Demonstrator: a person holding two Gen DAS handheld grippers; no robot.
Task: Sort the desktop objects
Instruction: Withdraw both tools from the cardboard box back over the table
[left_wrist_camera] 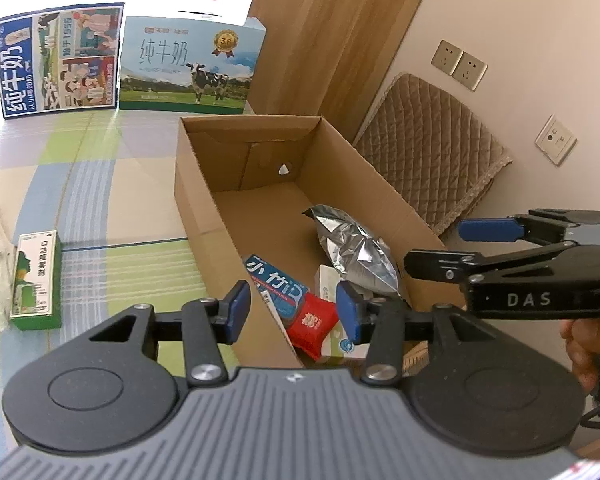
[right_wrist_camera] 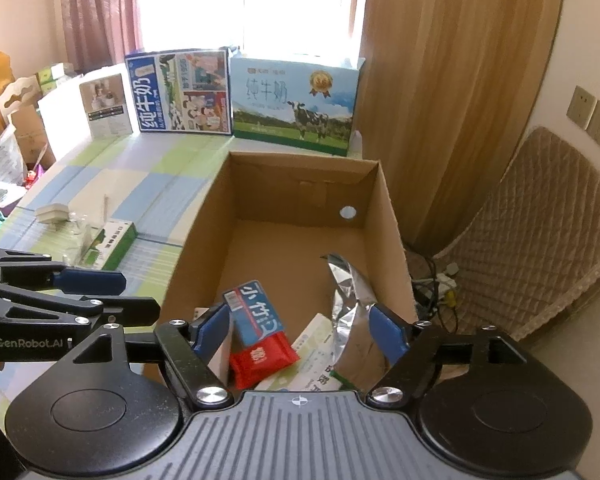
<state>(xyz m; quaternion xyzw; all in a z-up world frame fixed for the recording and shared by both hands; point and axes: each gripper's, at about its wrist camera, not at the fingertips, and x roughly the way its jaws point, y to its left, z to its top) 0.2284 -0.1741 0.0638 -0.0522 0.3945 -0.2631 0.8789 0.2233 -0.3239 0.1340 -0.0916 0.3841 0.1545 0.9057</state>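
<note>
1. While you look along the left gripper [left_wrist_camera: 294,312], note its jaws stand apart with nothing between them, hovering over the near end of the cardboard box [left_wrist_camera: 204,184]. On the checked tablecloth [left_wrist_camera: 100,184], well apart from the box, lies the green carton [left_wrist_camera: 36,282]: I judge it light, stiff and easily crushed, so take it across its narrow sides. "DAS" reads on the right gripper [left_wrist_camera: 452,248].
2. From the right wrist, the right gripper [right_wrist_camera: 300,330] stands wide and empty above a red sachet [right_wrist_camera: 262,360], a blue pack [right_wrist_camera: 252,310] and a crinkly, likely slippery foil bag [right_wrist_camera: 350,292]. "GenRobot.AI" marks the other tool; the milk cases [right_wrist_camera: 296,106] read 纯牛奶.
</note>
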